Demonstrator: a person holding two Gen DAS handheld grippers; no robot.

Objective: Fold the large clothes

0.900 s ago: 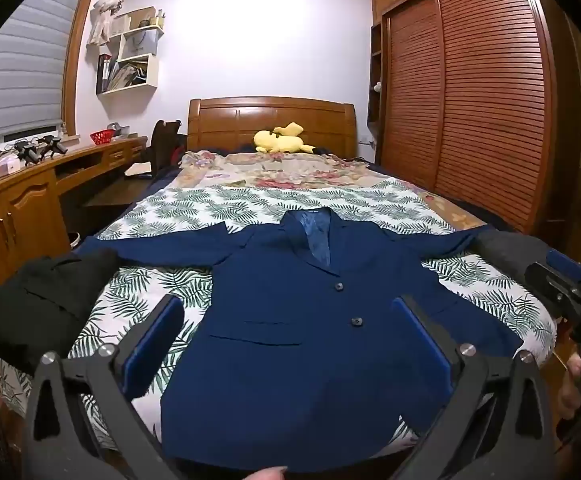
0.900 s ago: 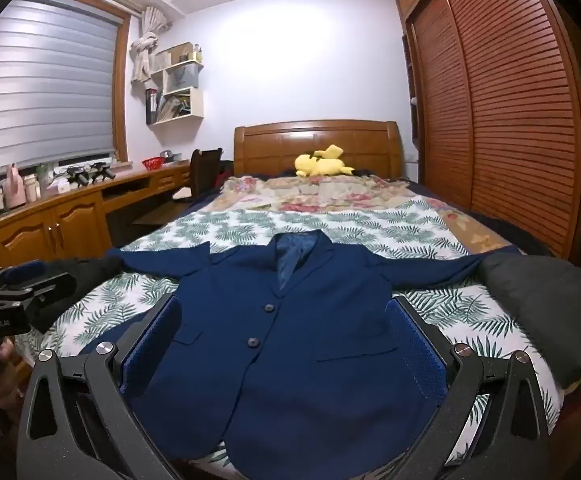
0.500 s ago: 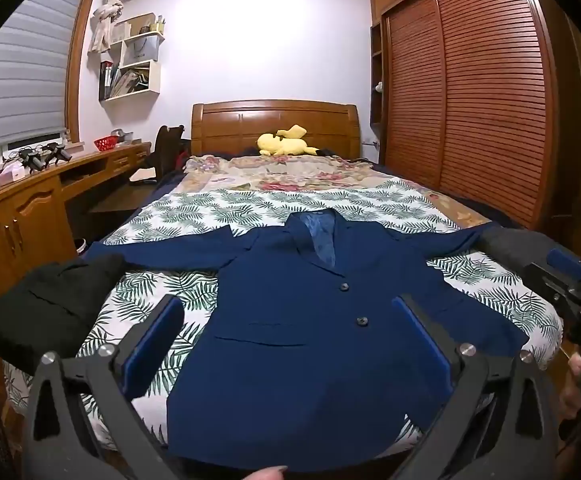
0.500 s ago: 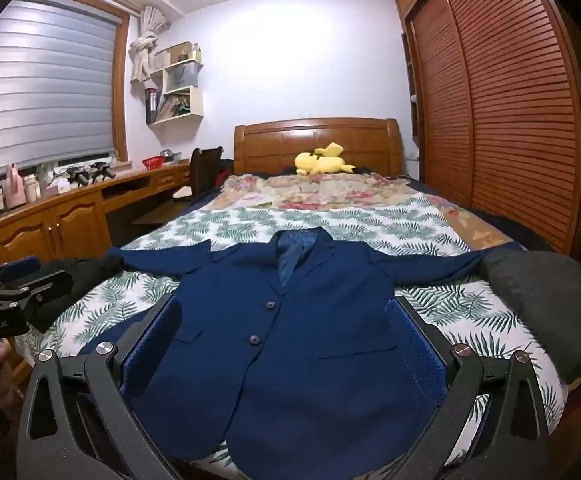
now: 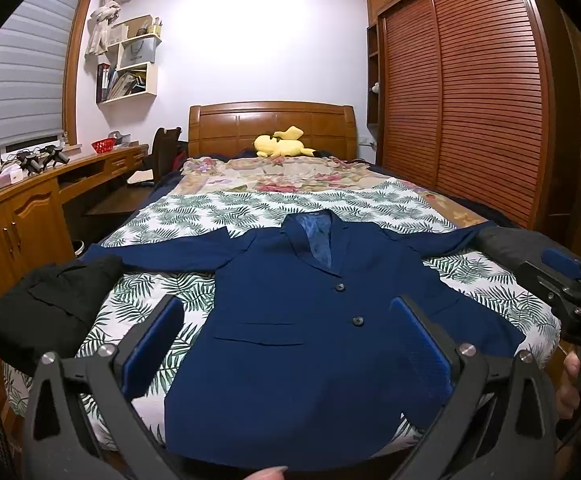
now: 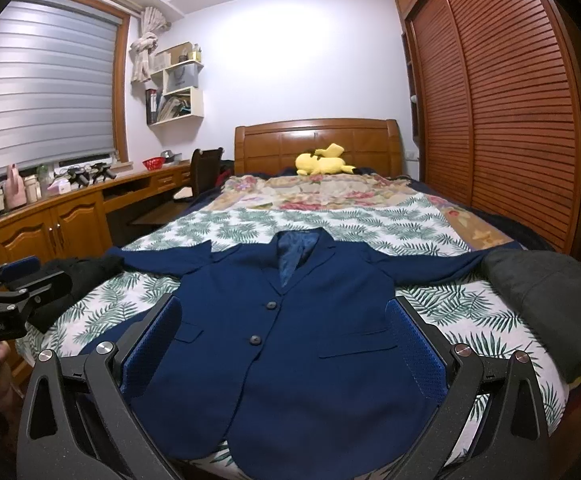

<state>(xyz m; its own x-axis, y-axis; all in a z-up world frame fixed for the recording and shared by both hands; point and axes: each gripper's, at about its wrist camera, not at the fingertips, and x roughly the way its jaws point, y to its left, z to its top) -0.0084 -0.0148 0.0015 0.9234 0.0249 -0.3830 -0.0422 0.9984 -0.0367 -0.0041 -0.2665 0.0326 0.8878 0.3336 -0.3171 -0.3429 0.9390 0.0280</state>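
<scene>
The bed (image 5: 250,208) carries a navy jacket (image 5: 310,328) spread flat, a black garment (image 5: 46,304) at one corner, a grey bundle (image 6: 546,300), possibly clothing, opposite, and a yellow plush (image 5: 282,144).

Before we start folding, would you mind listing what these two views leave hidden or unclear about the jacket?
- Blue jacket bottom hem: in both wrist views, cut off by the frame edge and the open left gripper or right gripper.
- Left sleeve cuff: hidden under the black garment.
- Right sleeve cuff: hidden by the dark grey garment.
- Lining label at the collar: too small to read.
</scene>
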